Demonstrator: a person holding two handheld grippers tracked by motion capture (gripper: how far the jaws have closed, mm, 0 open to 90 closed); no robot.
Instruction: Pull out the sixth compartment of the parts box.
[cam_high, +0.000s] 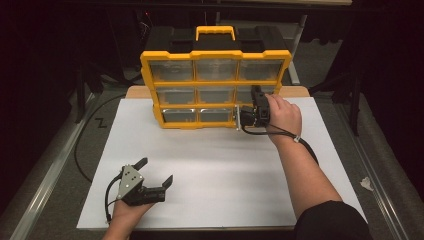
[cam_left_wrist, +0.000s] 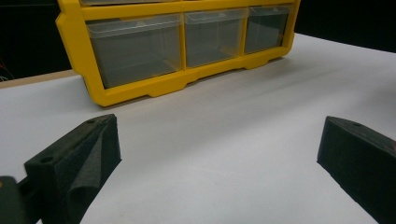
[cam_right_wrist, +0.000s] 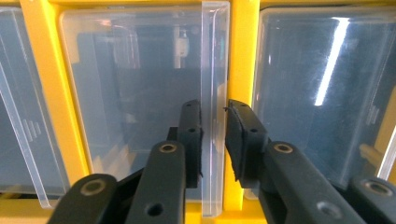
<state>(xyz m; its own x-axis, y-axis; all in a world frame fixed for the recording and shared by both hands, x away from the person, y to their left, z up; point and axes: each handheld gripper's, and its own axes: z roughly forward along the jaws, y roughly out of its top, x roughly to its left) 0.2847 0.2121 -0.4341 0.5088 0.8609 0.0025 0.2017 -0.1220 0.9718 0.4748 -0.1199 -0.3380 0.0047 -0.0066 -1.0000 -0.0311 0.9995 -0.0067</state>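
Right gripper (cam_right_wrist: 214, 140) at the yellow organizer (cam_high: 150, 75), which stands upright at the far side of the white surface (cam_high: 210, 165). Its fingers (cam_right_wrist: 191, 135) are closed on the clear lip of a drawer (cam_right_wrist: 214, 93) in the bottom row, right end as the high view shows it. Lip sits between both pads; grip is near its lower stretch.

Risks, as judged:
- Lip is thin, slick plastic. A pull off the drawer's line could let the pads slide off.
- Organizer stands free, nothing bracing it. A sticky drawer could drag or tip the whole case forward.
- A fast pull could bring the drawer right out of its slot.

Pose: right hand (cam_high: 282, 117) reaches forward, forearm stretched across the surface, gripper rolled on its side and pointing level into the case front. Left gripper (cam_high: 147, 180) rests low at the near edge, well apart from the organizer, fingers (cam_left_wrist: 74, 163) wide, nothing between them.
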